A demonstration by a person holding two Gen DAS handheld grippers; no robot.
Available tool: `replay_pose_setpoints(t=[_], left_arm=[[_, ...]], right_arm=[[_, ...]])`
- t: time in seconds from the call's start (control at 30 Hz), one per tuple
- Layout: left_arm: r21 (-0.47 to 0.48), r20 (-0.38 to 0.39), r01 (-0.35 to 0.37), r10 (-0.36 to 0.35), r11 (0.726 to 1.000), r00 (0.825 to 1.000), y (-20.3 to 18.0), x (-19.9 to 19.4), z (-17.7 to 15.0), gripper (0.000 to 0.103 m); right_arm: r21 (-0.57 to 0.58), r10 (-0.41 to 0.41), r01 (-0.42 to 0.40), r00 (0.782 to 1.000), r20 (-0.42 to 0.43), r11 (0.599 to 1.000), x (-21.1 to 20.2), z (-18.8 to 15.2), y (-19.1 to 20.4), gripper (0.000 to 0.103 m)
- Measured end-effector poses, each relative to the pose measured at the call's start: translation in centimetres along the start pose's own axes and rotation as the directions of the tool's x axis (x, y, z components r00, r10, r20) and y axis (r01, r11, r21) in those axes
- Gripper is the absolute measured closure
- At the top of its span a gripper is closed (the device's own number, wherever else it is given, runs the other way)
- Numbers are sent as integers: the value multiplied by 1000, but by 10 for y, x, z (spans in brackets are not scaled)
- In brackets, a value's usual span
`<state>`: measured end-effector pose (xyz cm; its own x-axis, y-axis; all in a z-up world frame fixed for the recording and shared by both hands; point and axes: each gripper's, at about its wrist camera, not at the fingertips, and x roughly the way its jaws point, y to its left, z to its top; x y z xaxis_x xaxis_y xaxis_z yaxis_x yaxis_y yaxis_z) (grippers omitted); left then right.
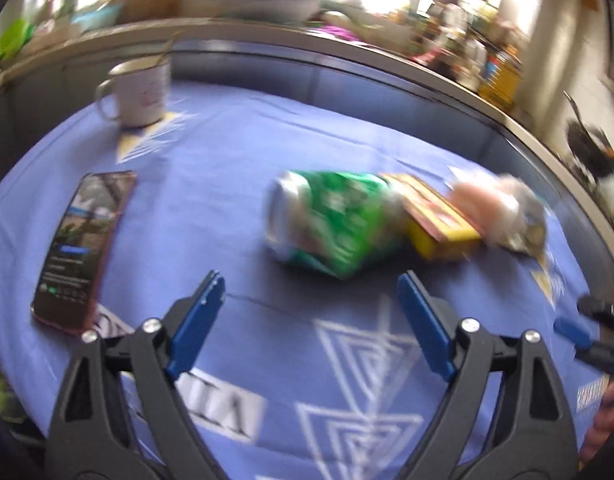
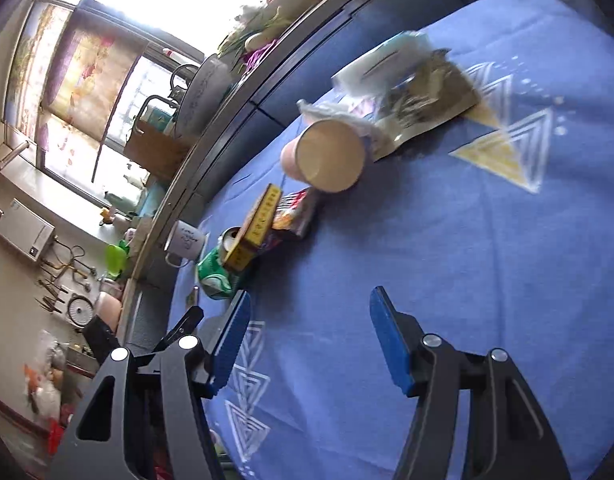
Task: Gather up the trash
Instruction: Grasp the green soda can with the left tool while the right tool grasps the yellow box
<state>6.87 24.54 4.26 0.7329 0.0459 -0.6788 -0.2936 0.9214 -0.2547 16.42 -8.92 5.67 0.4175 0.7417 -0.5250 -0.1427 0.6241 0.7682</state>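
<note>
Both grippers gape empty over the blue tablecloth [image 1: 235, 168]; left gripper [image 1: 311, 284] has the green can [image 1: 335, 220] just ahead; right gripper [image 2: 311, 300] faces the paper cup [image 2: 327, 156] farther ahead, yellow box [image 2: 255, 228] ahead-left.

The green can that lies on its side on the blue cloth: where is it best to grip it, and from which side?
Probably across the green can's round middle, coming from its free near side with the open left gripper. The yellow box leans against its far end.
</note>
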Motion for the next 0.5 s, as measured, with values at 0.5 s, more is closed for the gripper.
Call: replay_pose_setpoints(t=[0.5], left_arm=[[-109,-136,130,-144,986,980,28,88,55,23]], right_arm=[[211,113,-99,992,-58,972,106,47,36,41]])
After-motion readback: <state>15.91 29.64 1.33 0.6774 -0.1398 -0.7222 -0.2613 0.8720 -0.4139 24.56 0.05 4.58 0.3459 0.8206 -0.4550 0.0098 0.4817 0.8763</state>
